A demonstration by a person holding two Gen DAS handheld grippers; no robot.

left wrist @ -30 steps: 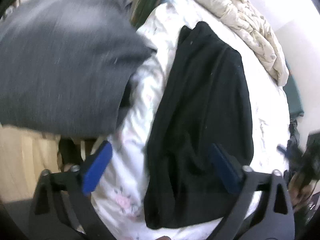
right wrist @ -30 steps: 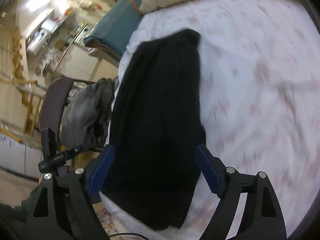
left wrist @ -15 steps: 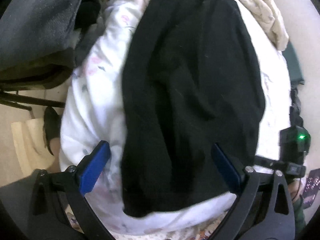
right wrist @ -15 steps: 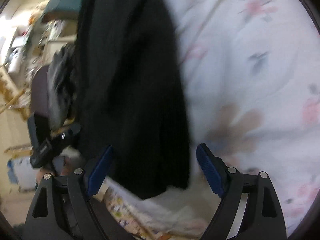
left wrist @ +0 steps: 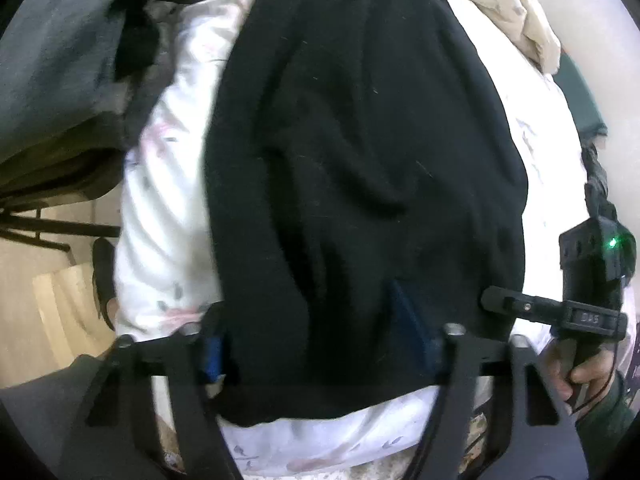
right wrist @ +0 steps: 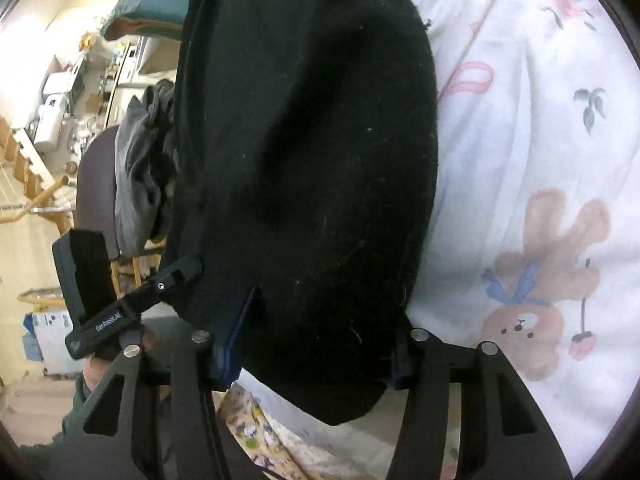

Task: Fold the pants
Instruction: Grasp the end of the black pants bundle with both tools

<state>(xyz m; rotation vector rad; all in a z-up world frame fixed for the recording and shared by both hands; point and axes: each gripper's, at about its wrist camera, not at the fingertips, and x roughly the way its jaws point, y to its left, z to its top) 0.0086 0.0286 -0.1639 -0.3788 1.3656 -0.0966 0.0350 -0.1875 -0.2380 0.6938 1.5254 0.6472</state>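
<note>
Dropped closer onto the black knit pants [left wrist: 360, 160] since a second ago, both of them. Lying lengthwise on the white flower-printed bed sheet [right wrist: 520, 120], near end at the bed's edge. Left gripper [left wrist: 312, 336] closing, blue pads sunk into the cloth's near end. Right gripper [right wrist: 316, 344] closing too, fabric bunched between its pads. Grey garment [right wrist: 136, 168] draped over a chair beside the bed.
</note>
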